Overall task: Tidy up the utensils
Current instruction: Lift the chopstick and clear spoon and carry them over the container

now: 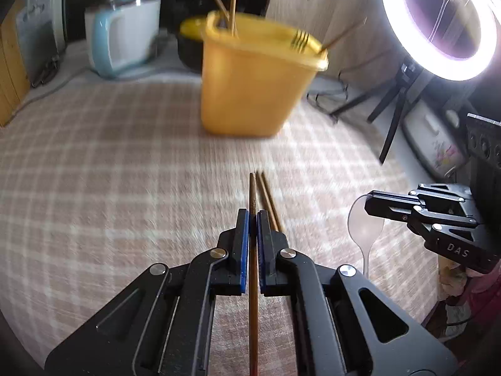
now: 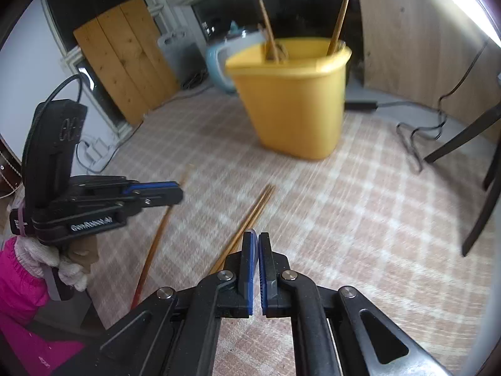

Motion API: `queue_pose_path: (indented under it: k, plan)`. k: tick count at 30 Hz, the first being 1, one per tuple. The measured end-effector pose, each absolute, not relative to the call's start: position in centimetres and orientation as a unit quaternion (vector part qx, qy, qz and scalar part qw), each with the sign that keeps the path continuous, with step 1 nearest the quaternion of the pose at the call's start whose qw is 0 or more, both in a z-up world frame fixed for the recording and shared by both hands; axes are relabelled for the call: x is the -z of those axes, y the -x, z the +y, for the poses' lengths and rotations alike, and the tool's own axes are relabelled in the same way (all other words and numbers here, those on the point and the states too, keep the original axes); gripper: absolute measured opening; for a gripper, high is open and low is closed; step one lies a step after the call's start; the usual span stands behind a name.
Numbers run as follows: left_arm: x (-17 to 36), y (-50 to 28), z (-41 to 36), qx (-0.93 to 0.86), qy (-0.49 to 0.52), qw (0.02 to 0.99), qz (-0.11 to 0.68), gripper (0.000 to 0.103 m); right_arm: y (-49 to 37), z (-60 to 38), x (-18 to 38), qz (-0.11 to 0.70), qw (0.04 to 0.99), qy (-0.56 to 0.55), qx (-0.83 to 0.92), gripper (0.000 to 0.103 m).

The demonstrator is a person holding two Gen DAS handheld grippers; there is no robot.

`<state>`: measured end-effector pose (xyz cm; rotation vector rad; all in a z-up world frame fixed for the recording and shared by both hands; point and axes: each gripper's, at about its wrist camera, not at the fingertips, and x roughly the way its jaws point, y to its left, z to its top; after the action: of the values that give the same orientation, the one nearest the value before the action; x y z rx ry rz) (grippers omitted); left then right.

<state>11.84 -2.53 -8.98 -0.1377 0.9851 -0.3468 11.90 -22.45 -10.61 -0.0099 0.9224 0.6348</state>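
My left gripper (image 1: 253, 211) is shut on a brown chopstick (image 1: 252, 194) that runs between its blue pads, above the checked cloth. It also shows in the right wrist view (image 2: 178, 189), with the chopstick (image 2: 156, 241) slanting down under it. A pair of chopsticks (image 1: 266, 194) lies on the cloth just right of it, also in the right wrist view (image 2: 255, 210). My right gripper (image 2: 258, 235) is shut on the clear plastic spoon (image 1: 364, 225); in the left wrist view (image 1: 368, 202) it holds the spoon's bowl. The yellow utensil bin (image 1: 250, 87) stands ahead with chopsticks and a fork (image 1: 299, 39) in it.
A lit ring light on a tripod (image 1: 438, 22) stands at the right with cables (image 2: 413, 138) on the cloth. A pale blue appliance (image 1: 122, 37) and a dark pot (image 1: 188, 47) stand behind the bin. A wooden board (image 2: 122, 59) leans at the back left.
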Motion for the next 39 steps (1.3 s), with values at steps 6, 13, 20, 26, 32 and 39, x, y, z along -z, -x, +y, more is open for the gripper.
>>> queue_pose_path:
  k: [6, 13, 20, 26, 32, 39]
  plan:
    - [5.7, -12.1, -1.3, 0.167, 0.066, 0.884, 0.432, 0.003, -11.5, -23.0, 7.4, 0.404, 0.868, -0.003, -0.287, 0.0]
    - [3.3, -12.8, -0.4, 0.177, 0.078, 0.894, 0.404, 0.003, -11.1, -22.4, 5.0, 0.378, 0.884, 0.003, -0.276, 0.0]
    - [1.4, -13.3, 0.1, 0.185, 0.082, 0.903, 0.38, 0.003, -11.1, -21.8, 2.7, 0.353, 0.897, 0.007, -0.267, 0.0]
    - [-0.3, -14.0, 0.7, 0.189, 0.085, 0.91, 0.359, 0.003, -11.3, -21.6, 0.7, 0.327, 0.91, 0.005, -0.257, 0.0]
    - [-2.4, -14.7, 1.0, 0.195, 0.077, 0.918, 0.335, 0.002, -11.5, -21.3, -1.7, 0.292, 0.926, 0.012, -0.24, 0.0]
    - [-5.8, -15.9, 1.4, 0.202, 0.069, 0.93, 0.3, 0.002, -12.8, -20.6, -4.6, 0.25, 0.943, 0.025, -0.216, 0.0]
